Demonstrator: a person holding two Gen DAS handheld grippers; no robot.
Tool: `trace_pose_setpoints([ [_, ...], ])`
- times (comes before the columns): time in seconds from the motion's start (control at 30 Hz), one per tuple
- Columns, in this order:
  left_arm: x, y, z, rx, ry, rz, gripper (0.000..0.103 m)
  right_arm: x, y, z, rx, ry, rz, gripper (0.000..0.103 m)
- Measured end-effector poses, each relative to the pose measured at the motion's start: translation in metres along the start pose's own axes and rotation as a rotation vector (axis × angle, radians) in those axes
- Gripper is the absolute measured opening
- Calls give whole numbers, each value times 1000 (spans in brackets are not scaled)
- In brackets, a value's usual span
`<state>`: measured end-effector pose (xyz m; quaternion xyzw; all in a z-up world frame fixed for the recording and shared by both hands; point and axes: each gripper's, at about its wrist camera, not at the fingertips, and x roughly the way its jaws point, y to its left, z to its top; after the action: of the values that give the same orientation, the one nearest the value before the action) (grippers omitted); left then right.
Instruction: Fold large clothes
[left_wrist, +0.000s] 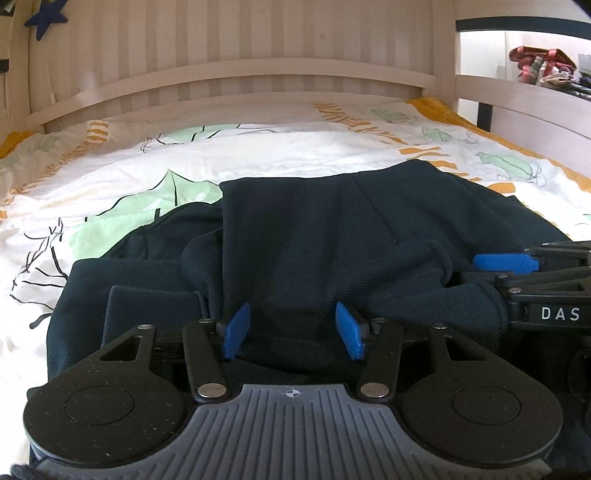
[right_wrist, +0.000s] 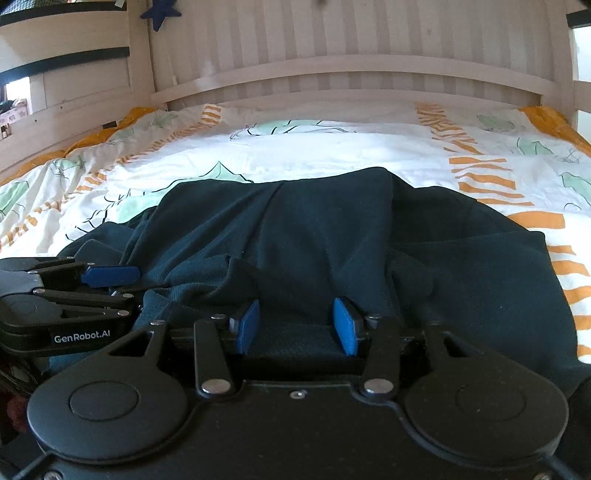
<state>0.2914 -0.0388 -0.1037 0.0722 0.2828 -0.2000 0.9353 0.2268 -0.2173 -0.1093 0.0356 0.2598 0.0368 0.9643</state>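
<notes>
1. My left hand-held gripper (left_wrist: 291, 334) stands with its jaws apart over dark cloth, gripping nothing.
2. My right hand-held gripper (right_wrist: 295, 325) sits just beside it, jaws likewise apart.
3. The navy garment (left_wrist: 314, 229) lies rumpled on the bed's patterned duvet (left_wrist: 258, 147).
4. The wooden headboard (left_wrist: 240, 44) is beyond.

Garment (left_wrist: 314, 229) lies bunched on the bedcover (left_wrist: 258, 155), toward its near edge. Bedcover extends beyond the garment to the headboard (left_wrist: 240, 77), which stands behind it across the full width. Left gripper (left_wrist: 293, 332) sits over the garment's near edge; right gripper (right_wrist: 295, 326) just beside it, to its right, also over the near edge. Star (left_wrist: 46, 16) hangs upper left of the headboard. Side rail (left_wrist: 517, 103) runs along the bed's right.
</notes>
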Motion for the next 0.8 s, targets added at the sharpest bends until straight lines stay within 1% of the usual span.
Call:
trace_pose_setpoints([
  [0.23, -1, -2, -1, 12, 1, 11, 53, 1, -1, -1, 9, -9, 4, 52],
  [0.43, -1, -7, 0, 48, 6, 37, 53, 0, 0, -1, 4, -7, 0, 52],
  [0.57, -1, -4, 3, 39, 12, 25, 52, 0, -1, -1, 5, -4, 3, 52],
  [0.67, -5, -2, 9, 28, 35, 16, 53, -2, -4, 3, 19, 3, 18, 53],
  [0.7, -8, -2, 11, 24, 50, 16, 54, -2, -5, 4, 27, 7, 27, 54],
  [0.77, -16, -2, 16, 3, 84, -3, 63, -7, -10, 10, 55, 21, 62, 59],
  [0.8, -22, -1, 17, -14, 93, -22, 73, -10, -10, 12, 74, 29, 80, 66],
])
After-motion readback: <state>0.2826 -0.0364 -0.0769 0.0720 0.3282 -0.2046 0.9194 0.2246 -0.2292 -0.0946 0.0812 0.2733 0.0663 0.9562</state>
